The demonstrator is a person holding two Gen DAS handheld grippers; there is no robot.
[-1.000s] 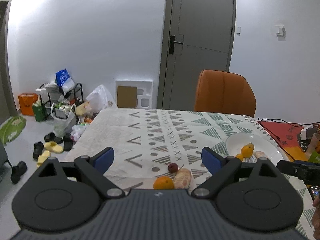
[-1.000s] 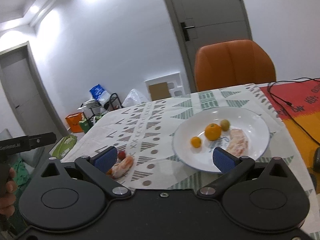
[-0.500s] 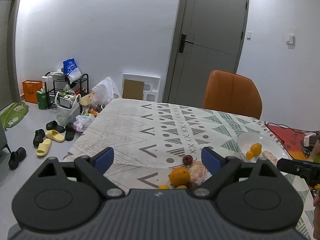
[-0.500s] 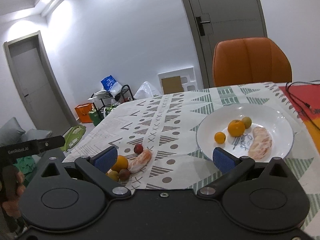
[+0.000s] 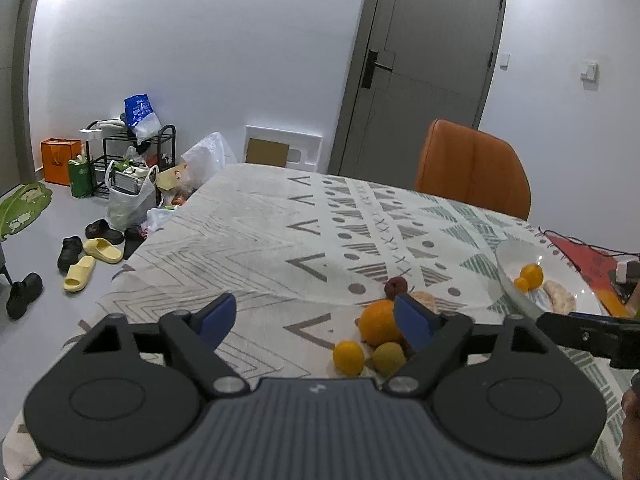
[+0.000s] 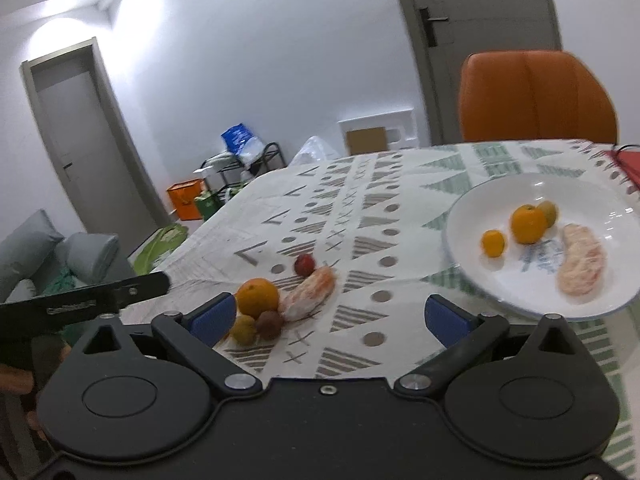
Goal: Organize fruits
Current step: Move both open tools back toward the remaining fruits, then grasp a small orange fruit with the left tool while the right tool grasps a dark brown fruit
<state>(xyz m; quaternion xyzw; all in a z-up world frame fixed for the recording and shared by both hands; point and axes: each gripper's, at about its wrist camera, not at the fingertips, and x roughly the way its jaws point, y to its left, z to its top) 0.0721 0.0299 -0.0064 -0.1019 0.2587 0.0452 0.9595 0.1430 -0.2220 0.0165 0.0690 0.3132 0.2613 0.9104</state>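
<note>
A loose pile of fruit lies near the table's front edge: a big orange (image 5: 378, 322) (image 6: 257, 297), a small yellow citrus (image 5: 348, 356), a yellow-green fruit (image 6: 245, 330), a brown fruit (image 6: 270, 324), a red plum (image 6: 304, 265) and a peeled pomelo segment (image 6: 310, 294). The white plate (image 6: 600, 200) (image 5: 506, 256) to the right holds an orange (image 6: 528, 224), two small fruits and another peeled segment (image 6: 582, 266). My left gripper (image 5: 316, 316) is open above the table, left of the pile. My right gripper (image 6: 328, 318) is open between pile and plate, holding nothing.
An orange chair (image 5: 474, 170) stands at the table's far side. A red mat with a black cable (image 5: 580, 250) lies beyond the plate. Shoes, bags and a rack (image 5: 120, 184) clutter the floor to the left. The patterned tablecloth (image 5: 280, 232) is bare behind the pile.
Both grippers have drawn back from the table, so more of the fruit pile shows. The right view has swung left towards the pile. Both stay open.
</note>
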